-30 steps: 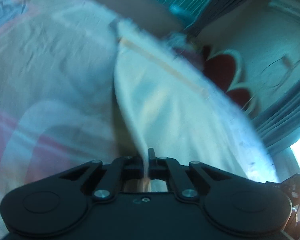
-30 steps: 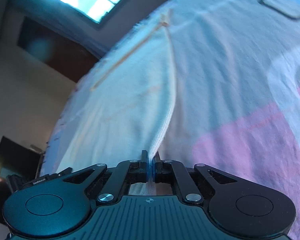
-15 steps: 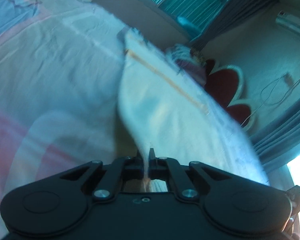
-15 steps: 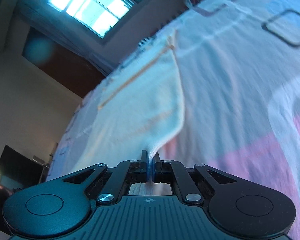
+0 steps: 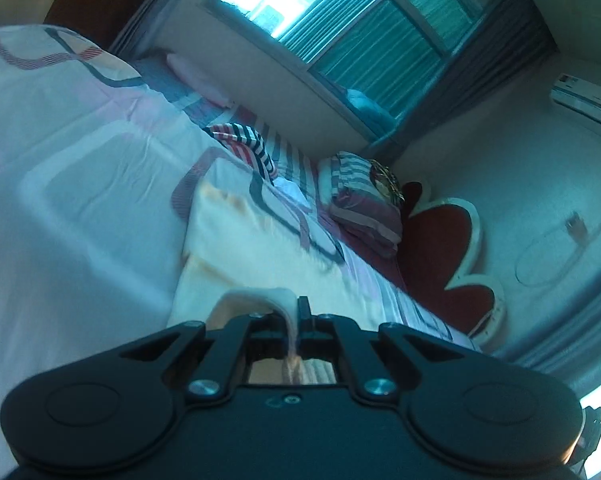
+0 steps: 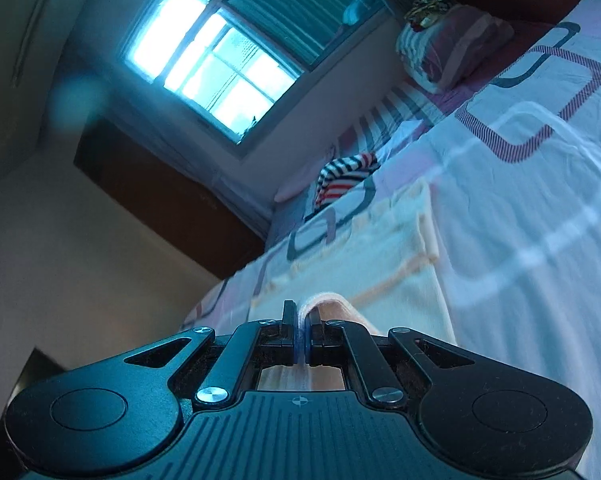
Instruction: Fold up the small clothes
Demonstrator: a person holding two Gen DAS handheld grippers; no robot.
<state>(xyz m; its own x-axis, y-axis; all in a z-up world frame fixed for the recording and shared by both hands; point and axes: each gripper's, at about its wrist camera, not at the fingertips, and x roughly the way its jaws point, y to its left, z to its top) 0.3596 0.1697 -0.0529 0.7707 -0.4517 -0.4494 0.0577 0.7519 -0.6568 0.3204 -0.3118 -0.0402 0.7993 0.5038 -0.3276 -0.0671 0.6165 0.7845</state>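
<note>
Left gripper (image 5: 296,312) and right gripper (image 6: 302,316) each pinch a cloth (image 5: 252,248) edge: mid-fold on the bed (image 5: 80,184). Next, lay it onto the far edge.

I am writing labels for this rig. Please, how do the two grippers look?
Both are black, with two round housings, slim linkage arms and silver screws. The left gripper has a smooth body. The right gripper has a ribbed body with a small crosshair mark and blue pads on its fingers.

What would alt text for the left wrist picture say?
Black tongs pinch the edge of a cream cloth lying on a bed with a patterned sheet. Beyond lie a striped garment and a bright window.
</note>
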